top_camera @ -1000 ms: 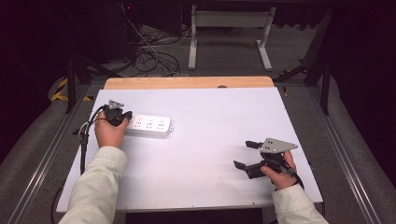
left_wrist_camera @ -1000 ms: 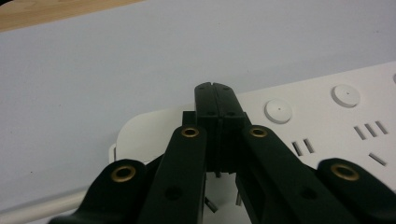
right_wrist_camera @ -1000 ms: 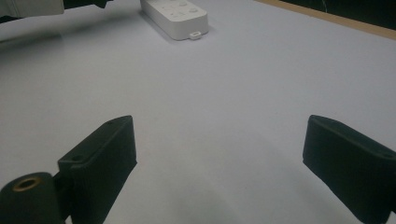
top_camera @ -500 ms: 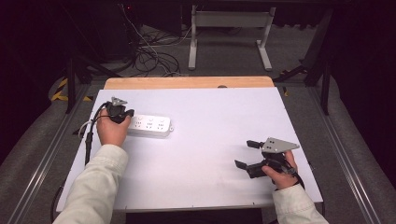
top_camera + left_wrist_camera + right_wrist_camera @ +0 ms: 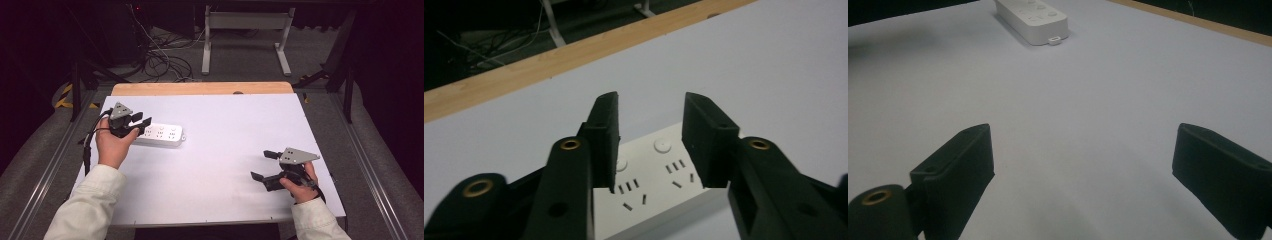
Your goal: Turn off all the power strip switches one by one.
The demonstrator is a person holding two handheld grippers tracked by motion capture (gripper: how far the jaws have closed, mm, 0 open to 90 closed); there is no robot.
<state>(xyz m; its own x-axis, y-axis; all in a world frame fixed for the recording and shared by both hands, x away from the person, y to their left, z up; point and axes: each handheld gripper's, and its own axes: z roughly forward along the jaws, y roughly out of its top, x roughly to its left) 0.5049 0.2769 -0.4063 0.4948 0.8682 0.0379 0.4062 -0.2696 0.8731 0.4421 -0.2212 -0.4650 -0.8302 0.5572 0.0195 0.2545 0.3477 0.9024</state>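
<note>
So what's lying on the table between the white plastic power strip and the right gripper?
Nothing: in the high view, bare white table separates power strip from right gripper.

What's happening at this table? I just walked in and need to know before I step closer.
A person holds a two-jaw gripper in each hand over a white table. The left gripper sits above the near end of a white power strip; its jaws have just been opening and stand apart, pressing on nothing. The right gripper hangs over bare tabletop on the other side, jaws wide open and holding nothing.
</note>
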